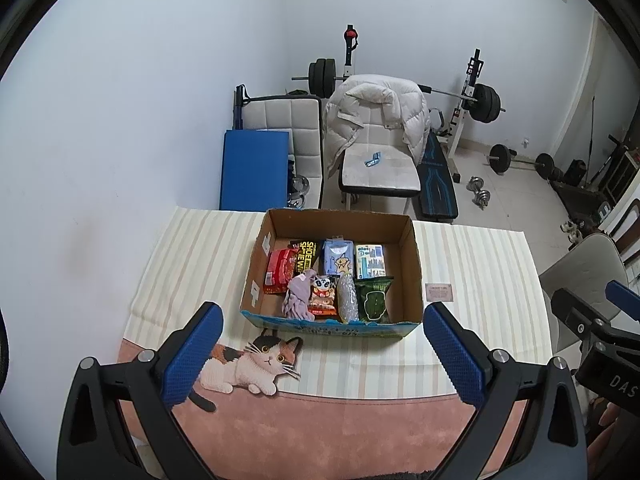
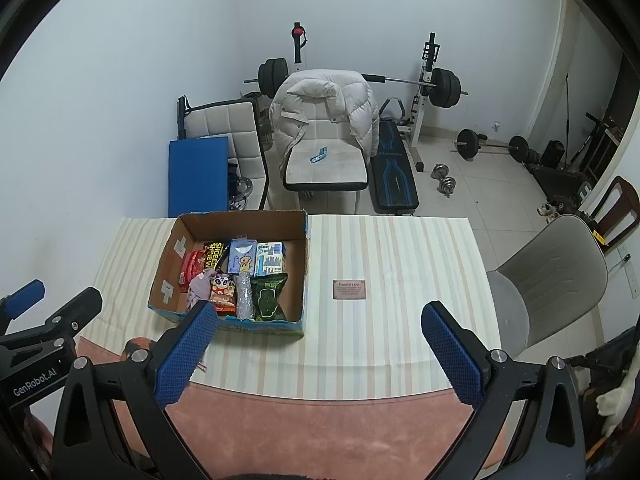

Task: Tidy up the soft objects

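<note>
An open cardboard box (image 1: 414, 264) stands on the striped tablecloth and also shows in the right wrist view (image 2: 305, 264). Inside lie soft packets in two rows: a red packet (image 1: 278, 270), a black packet (image 1: 306, 256), two blue tissue packs (image 1: 338, 260), a mauve cloth (image 1: 298, 296), a panda snack bag (image 1: 323, 294), a clear wrapped roll (image 1: 347, 298) and a green bag (image 1: 374, 298). My left gripper (image 1: 324, 352) is open and empty, in front of the box. My right gripper (image 2: 320, 350) is open and empty, in front of the box's right corner.
A small brown label (image 2: 349, 289) lies on the cloth right of the box. A cat picture (image 1: 256, 364) is printed on the cloth. A grey chair (image 2: 552, 276) stands at the table's right. Beyond the table are a chair with a white jacket (image 1: 376, 116), a blue mat and weights.
</note>
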Available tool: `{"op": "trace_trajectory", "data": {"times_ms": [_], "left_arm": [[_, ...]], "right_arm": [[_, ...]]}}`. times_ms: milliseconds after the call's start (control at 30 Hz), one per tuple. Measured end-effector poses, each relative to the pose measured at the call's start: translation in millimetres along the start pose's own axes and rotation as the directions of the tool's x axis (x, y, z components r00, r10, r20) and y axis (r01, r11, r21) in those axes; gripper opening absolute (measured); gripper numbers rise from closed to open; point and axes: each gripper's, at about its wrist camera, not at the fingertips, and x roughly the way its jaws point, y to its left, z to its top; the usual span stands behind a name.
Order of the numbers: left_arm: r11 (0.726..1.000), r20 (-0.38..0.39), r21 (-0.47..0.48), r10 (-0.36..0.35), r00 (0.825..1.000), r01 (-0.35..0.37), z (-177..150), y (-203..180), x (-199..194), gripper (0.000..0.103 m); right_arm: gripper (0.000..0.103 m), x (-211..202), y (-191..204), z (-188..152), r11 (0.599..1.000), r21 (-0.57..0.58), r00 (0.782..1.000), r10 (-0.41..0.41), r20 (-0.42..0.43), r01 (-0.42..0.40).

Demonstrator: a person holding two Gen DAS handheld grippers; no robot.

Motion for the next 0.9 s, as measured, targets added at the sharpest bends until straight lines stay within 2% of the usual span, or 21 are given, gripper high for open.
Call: {"op": "trace_trajectory", "data": {"times_ms": [900], "left_arm": [[1.0, 0.008, -0.013, 0.021, 1.0, -0.021, 0, 0, 6, 0.103]], "right_arm": [[0.103, 2, 1, 13, 1.0, -0.011, 1.0, 0.011, -0.01, -0.011]]}}
